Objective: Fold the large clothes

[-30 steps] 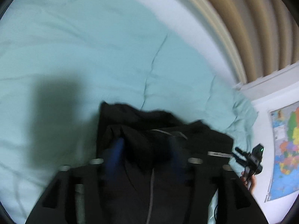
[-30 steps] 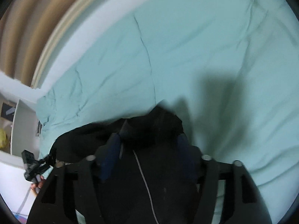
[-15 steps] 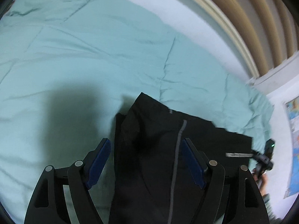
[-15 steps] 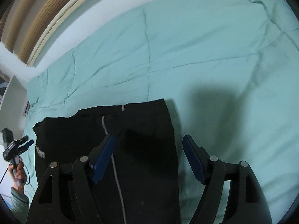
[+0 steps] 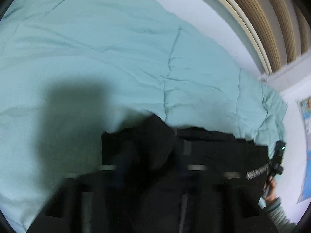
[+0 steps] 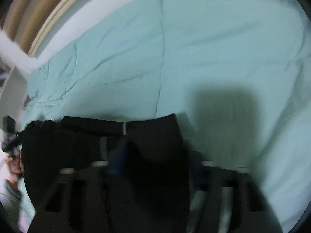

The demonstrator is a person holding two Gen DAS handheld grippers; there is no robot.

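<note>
Both views motion-blurred; black garment (image 5: 204,155) hides fingers (image 6: 118,157), grip unclear.

Readable text: none. Black garment (image 5: 213,155): white printed strip (image 5: 257,172) near its right edge in the left wrist view, lettering blurred past reading. Wall map (image 5: 307,147): coloured, its labels too small and smeared to read. Right wrist view: no lettering legible on anything

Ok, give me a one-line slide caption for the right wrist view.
Motion-blurred right gripper over a black garment lying on a mint-green bedspread.
</note>
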